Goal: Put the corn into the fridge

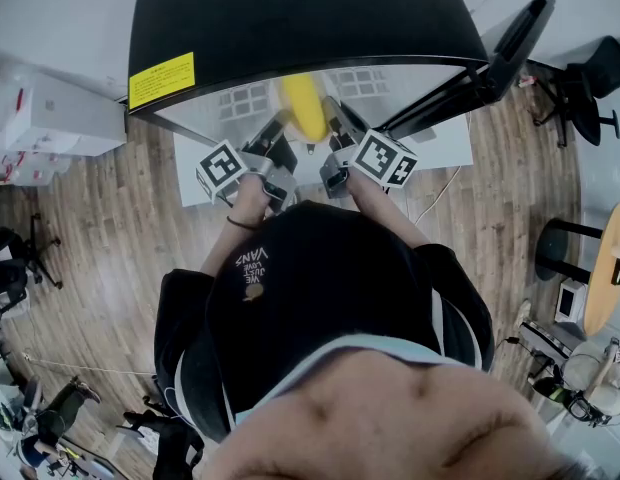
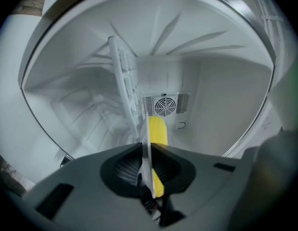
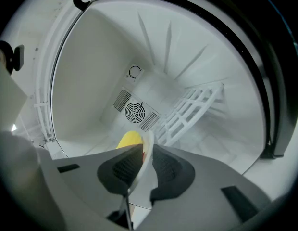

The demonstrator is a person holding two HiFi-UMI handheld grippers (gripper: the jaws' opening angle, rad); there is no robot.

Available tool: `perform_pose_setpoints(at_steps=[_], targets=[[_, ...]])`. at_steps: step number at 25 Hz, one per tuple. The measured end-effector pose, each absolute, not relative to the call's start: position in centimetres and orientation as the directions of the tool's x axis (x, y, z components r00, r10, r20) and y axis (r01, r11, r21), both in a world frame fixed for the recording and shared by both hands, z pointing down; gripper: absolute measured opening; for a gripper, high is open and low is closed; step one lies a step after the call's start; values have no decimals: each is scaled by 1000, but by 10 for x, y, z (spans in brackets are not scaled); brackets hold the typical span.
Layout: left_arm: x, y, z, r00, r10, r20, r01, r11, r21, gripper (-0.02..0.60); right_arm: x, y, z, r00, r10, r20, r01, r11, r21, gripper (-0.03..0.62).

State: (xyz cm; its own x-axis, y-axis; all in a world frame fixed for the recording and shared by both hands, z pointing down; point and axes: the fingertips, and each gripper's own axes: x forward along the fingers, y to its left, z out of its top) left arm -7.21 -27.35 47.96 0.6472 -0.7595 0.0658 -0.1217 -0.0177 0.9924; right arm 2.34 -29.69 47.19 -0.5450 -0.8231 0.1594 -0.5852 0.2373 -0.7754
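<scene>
Nearest of all, the person's black top point(image 1: 320, 298) is seen from above, with both forearms stretched forward over a wooden floor point(image 1: 90, 238). Just ahead, two marker cubes are shown, one on the left gripper point(image 1: 280, 128) and one on the right gripper point(image 1: 335, 120), and the two grippers are held close side by side.

In the left gripper view, the left gripper point(image 2: 148, 153) is seen with its fingers point(image 2: 122, 167) closed on the thin rim of a white plate point(image 2: 145, 143), which is met edge-on. In the right gripper view the same is found: the fingers point(image 3: 122, 165) of the right gripper point(image 3: 142, 153) are pressed together on the plate point(image 3: 148, 146) rim. The plate is carried by both at once.

On the plate, just past the fingertips, the yellow corn point(image 1: 303, 106) is lying point(image 2: 157, 131), its end showing over the right gripper too point(image 3: 130, 139). It is held at the open mouth of the fridge point(image 1: 290, 18), under the black top with a yellow label point(image 1: 160, 78).

Further in, white walls are seen on all sides. A white grid shelf point(image 2: 122, 76) is tilted inside point(image 3: 187, 112), and at the back a round fan grille point(image 2: 164, 105) is set in the rear wall point(image 3: 135, 112). The door point(image 1: 515, 38) is swung open at the right.
</scene>
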Motion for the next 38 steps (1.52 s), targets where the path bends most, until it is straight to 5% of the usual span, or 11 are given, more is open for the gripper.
perform_pose_setpoints(at_steps=[38], targets=[[-68,-281,482,517,-853,67,-54,46,997,34,42,-279,461,-566,-813,133,-621,315,-718,150]])
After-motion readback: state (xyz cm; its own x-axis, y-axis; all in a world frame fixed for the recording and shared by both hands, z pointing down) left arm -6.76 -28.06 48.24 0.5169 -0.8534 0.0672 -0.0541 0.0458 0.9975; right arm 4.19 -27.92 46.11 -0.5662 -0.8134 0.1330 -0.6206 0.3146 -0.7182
